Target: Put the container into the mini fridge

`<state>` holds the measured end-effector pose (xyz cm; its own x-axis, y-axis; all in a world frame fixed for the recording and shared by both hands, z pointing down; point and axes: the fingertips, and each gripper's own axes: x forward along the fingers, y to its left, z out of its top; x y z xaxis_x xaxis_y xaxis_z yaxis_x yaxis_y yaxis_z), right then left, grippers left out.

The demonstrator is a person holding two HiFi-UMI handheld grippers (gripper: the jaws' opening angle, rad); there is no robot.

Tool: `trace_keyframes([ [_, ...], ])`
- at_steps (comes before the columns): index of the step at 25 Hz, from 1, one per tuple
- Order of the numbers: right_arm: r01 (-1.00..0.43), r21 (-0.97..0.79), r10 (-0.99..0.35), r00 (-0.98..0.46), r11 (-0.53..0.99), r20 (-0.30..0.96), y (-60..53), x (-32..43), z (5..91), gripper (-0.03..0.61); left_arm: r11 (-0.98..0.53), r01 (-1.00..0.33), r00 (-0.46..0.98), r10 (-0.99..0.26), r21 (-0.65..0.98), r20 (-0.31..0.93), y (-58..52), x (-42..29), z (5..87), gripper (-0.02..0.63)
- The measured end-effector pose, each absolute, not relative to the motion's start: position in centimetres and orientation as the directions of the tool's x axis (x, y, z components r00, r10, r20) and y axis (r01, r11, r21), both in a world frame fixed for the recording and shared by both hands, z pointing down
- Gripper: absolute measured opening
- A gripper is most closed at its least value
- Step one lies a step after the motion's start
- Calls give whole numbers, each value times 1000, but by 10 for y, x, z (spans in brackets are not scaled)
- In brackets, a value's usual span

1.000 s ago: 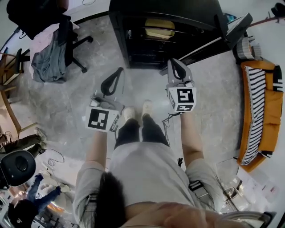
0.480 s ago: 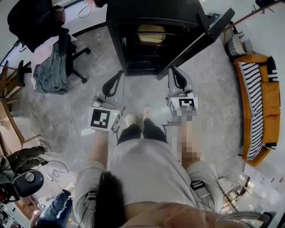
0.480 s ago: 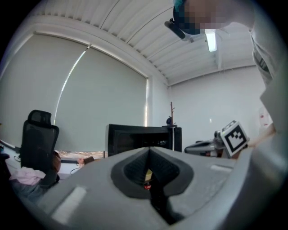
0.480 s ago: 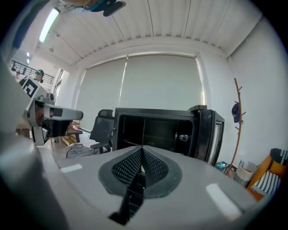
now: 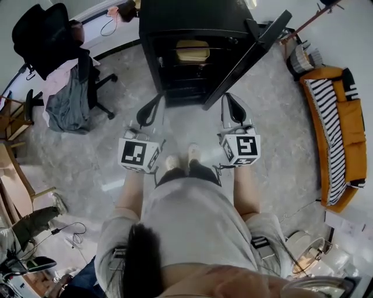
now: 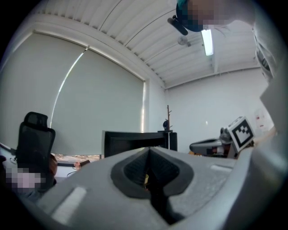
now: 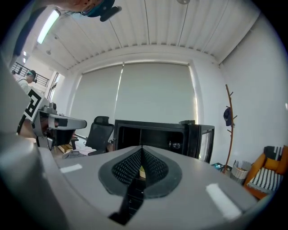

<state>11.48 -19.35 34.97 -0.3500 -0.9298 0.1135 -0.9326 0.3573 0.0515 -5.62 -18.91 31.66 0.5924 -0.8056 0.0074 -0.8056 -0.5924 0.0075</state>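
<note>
A pale yellow plastic container (image 5: 193,50) sits on a shelf inside the open black mini fridge (image 5: 175,17). It is well ahead of the left gripper (image 5: 150,110) and right gripper (image 5: 234,109), both empty with jaws pressed together.

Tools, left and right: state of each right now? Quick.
Grey left tool: closed, jaws together, holding nothing.
Grey right tool: closed, jaws together, holding nothing.

Grey floor (image 5: 280,116) — mini fridge (image 5: 192,20), chair (image 5: 87,73), sofa (image 5: 351,125)
</note>
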Motion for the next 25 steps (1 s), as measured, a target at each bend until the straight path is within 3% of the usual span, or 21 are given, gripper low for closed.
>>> trace_keyframes([
  [25,-942,38,-943,-332,333,36,-160,97,315,2,-626,-780,626,-779,-6,-25,-173,-61,295,2],
])
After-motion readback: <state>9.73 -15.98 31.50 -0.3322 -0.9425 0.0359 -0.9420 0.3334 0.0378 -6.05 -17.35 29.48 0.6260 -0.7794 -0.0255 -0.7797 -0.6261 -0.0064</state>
